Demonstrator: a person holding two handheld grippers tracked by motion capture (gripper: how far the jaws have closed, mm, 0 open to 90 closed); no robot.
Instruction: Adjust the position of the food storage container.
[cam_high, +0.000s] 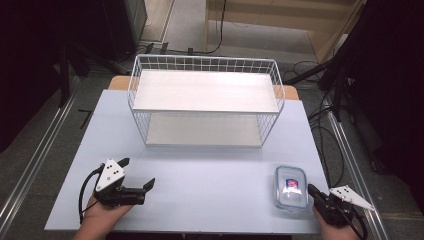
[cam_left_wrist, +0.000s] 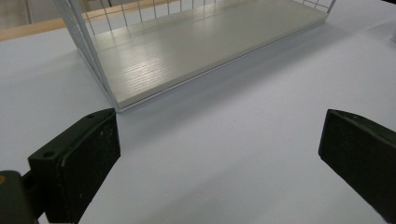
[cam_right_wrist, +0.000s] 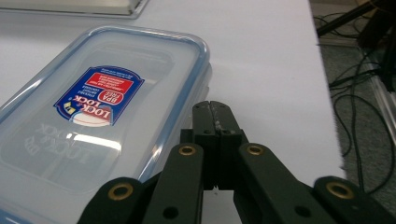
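Nudging the container (cam_high: 290, 187) off the near edge looks like the main risk — it sits close to the table (cam_high: 200, 170) front at the right, and the right gripper (cam_high: 315, 192), jaws pressed together with nothing between them, rests just beside its right rim. A sideways push could also skate the smooth lid (cam_right_wrist: 100, 107) away instead of gripping it. The left gripper (cam_high: 137, 172) lies well apart at the near left, jaws spread wide and empty — facing the wire rack (cam_high: 205, 102).

Wire rack (cam_high: 205, 100) at the table's (cam_high: 200, 180) far middle, lidded container (cam_high: 290, 187) near right, right gripper (cam_high: 312, 190) just beside it
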